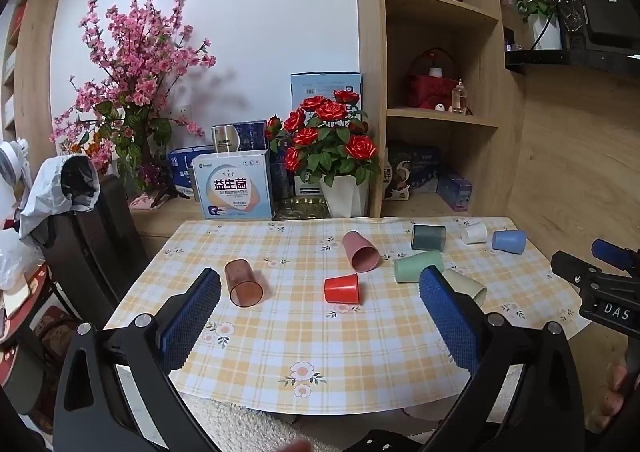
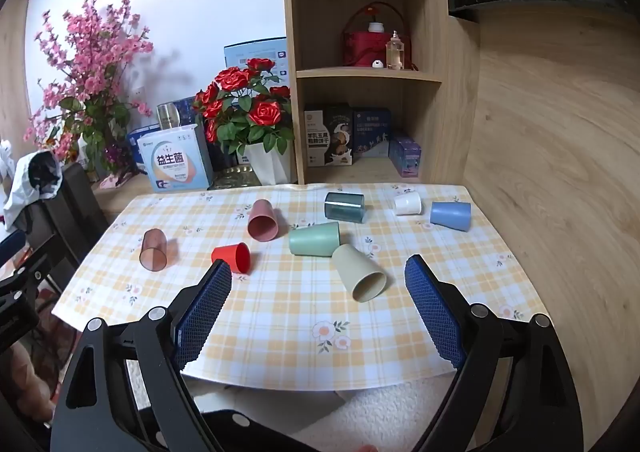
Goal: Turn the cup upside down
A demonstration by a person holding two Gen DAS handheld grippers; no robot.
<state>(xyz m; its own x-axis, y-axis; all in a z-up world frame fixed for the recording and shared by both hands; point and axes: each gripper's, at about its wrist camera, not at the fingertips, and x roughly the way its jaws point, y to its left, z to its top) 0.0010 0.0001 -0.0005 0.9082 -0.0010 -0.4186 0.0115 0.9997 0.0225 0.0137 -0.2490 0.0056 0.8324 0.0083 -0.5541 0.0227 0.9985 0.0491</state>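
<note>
Several cups lie on their sides on the checked tablecloth point(image 1: 304, 336) point(image 2: 280, 316): a clear brown cup point(image 1: 242, 283) point(image 2: 154, 250), a red cup point(image 1: 341, 288) point(image 2: 233, 257), a pink cup point(image 1: 360, 251) point(image 2: 262, 220), a green cup point(image 1: 418, 266) point(image 2: 314, 239), a beige cup point(image 1: 466, 284) point(image 2: 359, 273), a dark teal cup point(image 1: 429, 237) point(image 2: 345, 206), a white cup point(image 1: 474, 233) point(image 2: 407, 204) and a blue cup point(image 1: 509, 241) point(image 2: 451, 215). My left gripper point(image 1: 320, 284) is open and empty above the near table. My right gripper point(image 2: 318, 272) is open and empty, the beige cup just beyond its fingers.
A white pot of red roses point(image 1: 344, 196) point(image 2: 268, 168), a boxed product point(image 1: 232, 186) point(image 2: 176, 164) and pink blossoms point(image 1: 132, 92) stand behind the table. A wooden shelf unit point(image 1: 440, 92) point(image 2: 368, 72) stands at the back right. A dark chair point(image 1: 92, 236) stands left.
</note>
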